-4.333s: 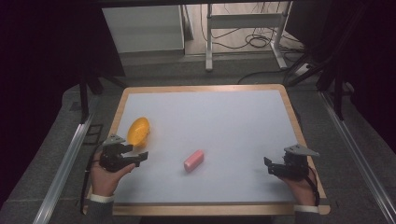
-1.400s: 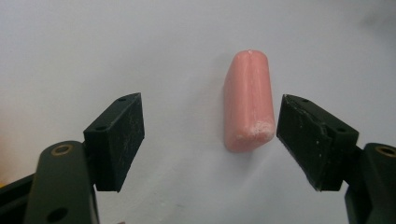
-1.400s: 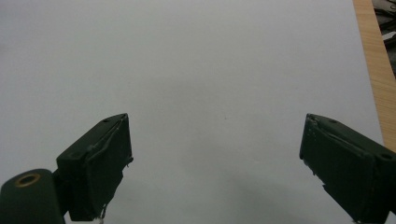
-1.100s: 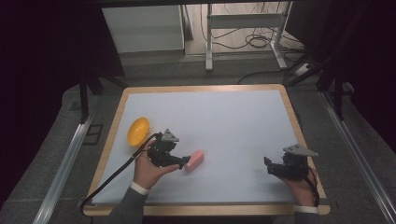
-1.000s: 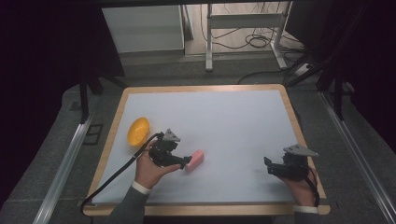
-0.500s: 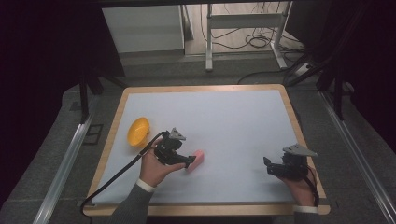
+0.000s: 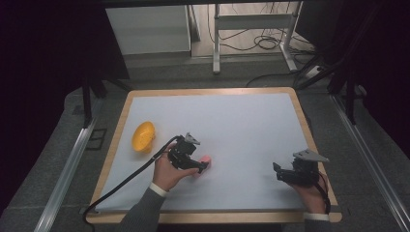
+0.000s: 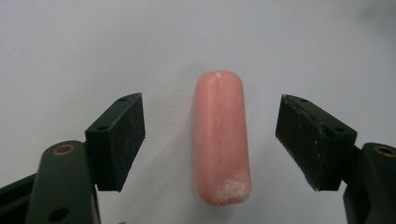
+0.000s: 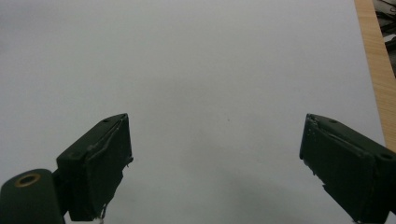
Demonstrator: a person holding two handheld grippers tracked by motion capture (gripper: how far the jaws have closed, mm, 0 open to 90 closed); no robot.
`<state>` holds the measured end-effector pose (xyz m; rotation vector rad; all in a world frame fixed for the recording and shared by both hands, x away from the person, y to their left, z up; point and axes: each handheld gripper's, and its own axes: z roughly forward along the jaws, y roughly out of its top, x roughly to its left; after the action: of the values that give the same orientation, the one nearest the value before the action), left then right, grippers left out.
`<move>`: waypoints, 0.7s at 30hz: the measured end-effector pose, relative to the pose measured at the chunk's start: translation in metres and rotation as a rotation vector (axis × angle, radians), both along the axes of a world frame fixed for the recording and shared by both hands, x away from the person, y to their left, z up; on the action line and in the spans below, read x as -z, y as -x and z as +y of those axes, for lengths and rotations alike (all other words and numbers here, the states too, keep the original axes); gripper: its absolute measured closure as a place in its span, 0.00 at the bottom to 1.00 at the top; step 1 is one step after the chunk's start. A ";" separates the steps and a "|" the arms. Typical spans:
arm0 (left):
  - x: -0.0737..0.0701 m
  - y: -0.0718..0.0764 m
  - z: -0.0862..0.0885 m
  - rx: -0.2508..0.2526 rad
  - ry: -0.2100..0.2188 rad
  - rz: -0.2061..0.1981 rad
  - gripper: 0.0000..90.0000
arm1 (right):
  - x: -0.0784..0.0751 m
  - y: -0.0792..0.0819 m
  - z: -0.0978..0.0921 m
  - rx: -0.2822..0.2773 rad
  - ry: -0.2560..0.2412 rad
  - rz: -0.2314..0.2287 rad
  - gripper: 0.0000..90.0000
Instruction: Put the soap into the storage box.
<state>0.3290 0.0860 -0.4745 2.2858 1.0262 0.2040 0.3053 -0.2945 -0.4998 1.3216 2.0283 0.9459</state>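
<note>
White bench [image 7: 241, 121], wood rim, dark room around it. Left gripper [image 8: 210, 140] is open, jaws straddling the pink sausage [image 8: 220, 140] lengthwise, centred for a side pinch; not touching. Sausage lies flat, mid-left. Right gripper [image 9: 215, 158] open over bare bench, parked clear. Yellow bowl [image 7: 143, 136] sits near the left edge, likely the drop target.

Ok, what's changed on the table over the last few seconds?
The left gripper has travelled from beside the yellow bowl rightward to the pink sausage-shaped piece and now straddles it, jaws open on either side, not yet closed. The piece, the bowl and the right gripper, open near the table's right edge, have stayed put.
</note>
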 end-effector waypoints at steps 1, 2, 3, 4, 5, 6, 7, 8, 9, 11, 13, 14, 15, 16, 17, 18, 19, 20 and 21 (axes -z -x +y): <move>0.002 0.000 -0.001 0.002 -0.008 0.005 0.27 | 0.001 0.000 0.000 0.003 -0.001 0.001 0.10; 0.004 0.000 -0.002 0.001 -0.011 0.008 0.27 | 0.001 0.000 0.000 0.002 0.001 0.005 0.10; 0.005 -0.001 -0.003 -0.002 -0.020 0.007 0.27 | 0.001 0.000 0.000 0.001 0.001 0.005 0.10; 0.007 -0.002 -0.004 -0.003 -0.027 0.009 0.27 | 0.001 0.000 0.000 0.000 0.002 0.004 0.10; 0.009 -0.002 -0.005 -0.002 -0.032 0.015 0.28 | 0.001 0.000 0.001 -0.001 0.002 0.004 0.10; 0.011 -0.003 -0.006 -0.005 -0.037 0.017 0.28 | 0.001 0.000 0.001 -0.001 0.002 0.003 0.10; 0.012 -0.003 -0.007 -0.004 -0.043 0.020 0.28 | 0.001 0.000 0.001 -0.002 0.002 0.002 0.10; 0.014 -0.004 -0.007 -0.005 -0.048 0.022 0.28 | 0.001 0.000 0.002 -0.002 0.002 0.003 0.10; 0.016 -0.005 -0.008 -0.007 -0.050 0.027 0.29 | 0.001 0.000 0.002 -0.001 0.002 0.003 0.10; 0.018 -0.005 -0.009 -0.012 -0.054 0.031 0.30 | 0.002 -0.001 0.001 0.000 0.006 0.005 0.10; 0.019 -0.006 -0.010 -0.017 -0.057 0.035 0.32 | 0.002 -0.001 0.001 0.001 0.005 0.007 0.10; 0.019 -0.006 -0.010 -0.018 -0.057 0.037 0.33 | 0.002 -0.001 0.001 0.000 0.006 0.008 0.10; 0.020 -0.006 -0.010 -0.017 -0.062 0.039 0.34 | 0.003 -0.001 0.002 -0.001 0.006 0.008 0.10; 0.021 -0.006 -0.011 -0.016 -0.066 0.043 0.35 | 0.003 -0.001 0.002 -0.002 0.006 0.008 0.10; 0.022 -0.006 -0.011 -0.017 -0.066 0.047 0.36 | 0.003 -0.001 0.002 -0.002 0.007 0.008 0.10; 0.023 -0.006 -0.012 -0.013 -0.070 0.049 0.37 | 0.002 -0.001 0.002 -0.002 0.007 0.008 0.10; 0.024 -0.006 -0.012 -0.014 -0.077 0.053 0.38 | 0.003 -0.001 0.002 -0.002 0.008 0.008 0.10; 0.025 -0.006 -0.013 -0.014 -0.077 0.056 0.39 | 0.003 -0.001 0.002 -0.002 0.008 0.008 0.10; 0.026 -0.006 -0.013 -0.014 -0.078 0.061 0.40 | 0.003 -0.001 0.002 -0.001 0.009 0.009 0.10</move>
<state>0.3350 0.0725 -0.5002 2.3686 1.0823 0.1842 0.3062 -0.2923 -0.5026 1.3221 2.0378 0.9324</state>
